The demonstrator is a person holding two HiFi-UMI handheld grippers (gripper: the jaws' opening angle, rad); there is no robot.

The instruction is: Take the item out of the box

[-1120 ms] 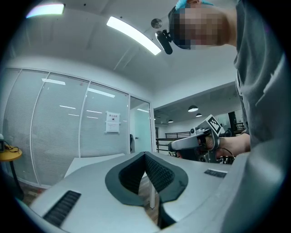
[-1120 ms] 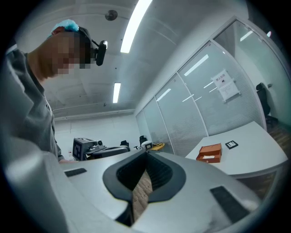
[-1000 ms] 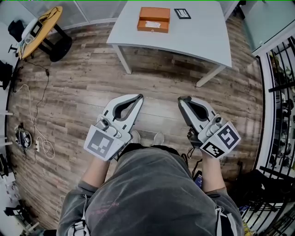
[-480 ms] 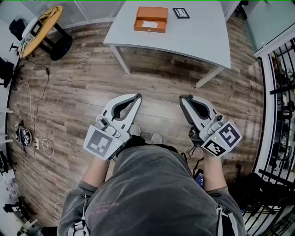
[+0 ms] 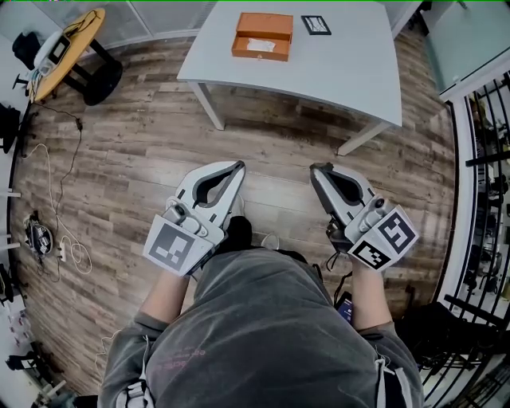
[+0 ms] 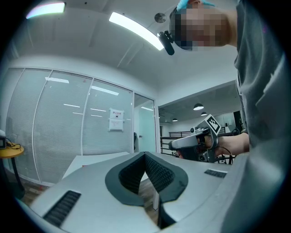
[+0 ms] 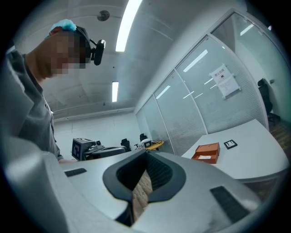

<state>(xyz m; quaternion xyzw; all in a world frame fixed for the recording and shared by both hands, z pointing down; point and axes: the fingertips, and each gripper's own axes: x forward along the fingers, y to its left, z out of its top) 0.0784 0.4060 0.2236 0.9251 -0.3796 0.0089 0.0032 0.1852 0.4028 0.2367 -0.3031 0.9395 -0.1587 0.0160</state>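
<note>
Box [image 5: 263, 35]: orange, lid open, on the white table [image 5: 343, 64], well ahead of both grippers' tips and roughly in line with the gap between them. Inside it, a white item [image 5: 260, 45] shows only as a small pale patch; its kind cannot be told. A black-framed card [image 5: 315, 25] lies just beside the box, on the right gripper's side. The table's far edge is cut off at the top of the head view. The person's grey torso [image 5: 263, 335] hides the floor behind the grippers. Bare wood floor [image 5: 159, 143] lies open between the tips and the table's near edge; a black railing [image 5: 486, 159] stands outward of the right gripper. Left gripper [image 5: 237, 167]: jaws clenched tip to tip, grasping nothing. Right gripper [image 5: 319, 170]: likewise clenched and empty.
</note>
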